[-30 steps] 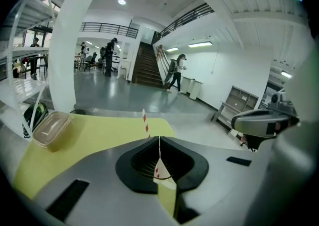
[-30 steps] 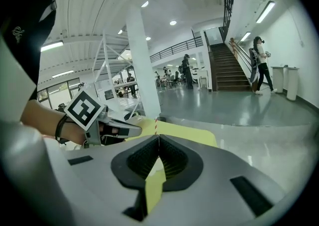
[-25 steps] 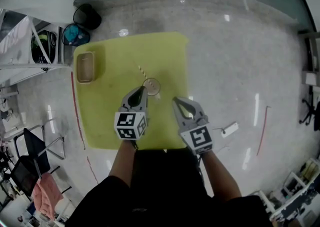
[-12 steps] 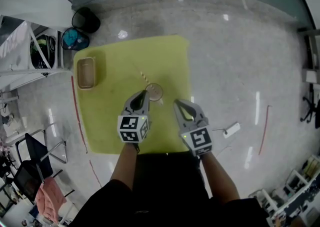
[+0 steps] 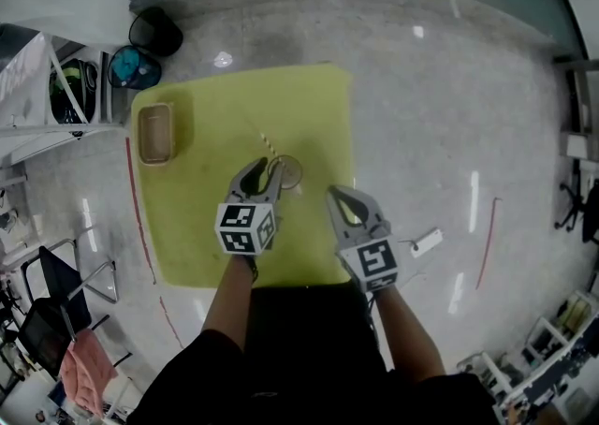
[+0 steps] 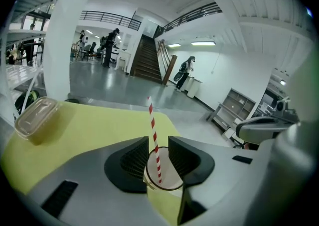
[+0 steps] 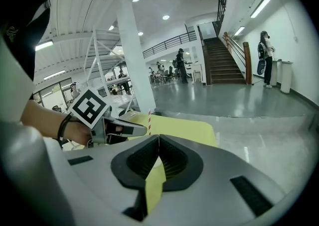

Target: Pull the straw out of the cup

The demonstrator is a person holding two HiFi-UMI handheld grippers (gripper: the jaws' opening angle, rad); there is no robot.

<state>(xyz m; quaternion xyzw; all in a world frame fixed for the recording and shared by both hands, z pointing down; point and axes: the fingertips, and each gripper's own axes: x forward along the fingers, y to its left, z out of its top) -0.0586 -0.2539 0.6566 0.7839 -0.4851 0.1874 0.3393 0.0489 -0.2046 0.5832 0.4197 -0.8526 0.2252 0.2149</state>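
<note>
A clear cup (image 5: 288,171) stands on the yellow table (image 5: 234,95), with a red-and-white striped straw (image 5: 268,145) leaning out of it toward the far left. My left gripper (image 5: 265,167) sits at the cup's near left rim. In the left gripper view the straw (image 6: 153,140) rises from the cup (image 6: 162,179) between the two pads, and a gap shows on each side as the jaws are opening. My right gripper (image 5: 332,191) hovers to the right of the cup, shut and empty (image 7: 158,136). From there the straw (image 7: 149,119) shows past the left gripper (image 7: 130,129).
A clear lidded food box (image 5: 155,131) rests near the table's far left corner, also seen as the food box (image 6: 36,118) from the left gripper. Bags (image 5: 140,65) lie on the floor beyond that corner. A white item (image 5: 426,242) lies on the floor to the right.
The left gripper's jaws have parted from shut and now stand on either side of the straw, and the gripper has dipped slightly toward the cup. The right gripper has stayed put.
</note>
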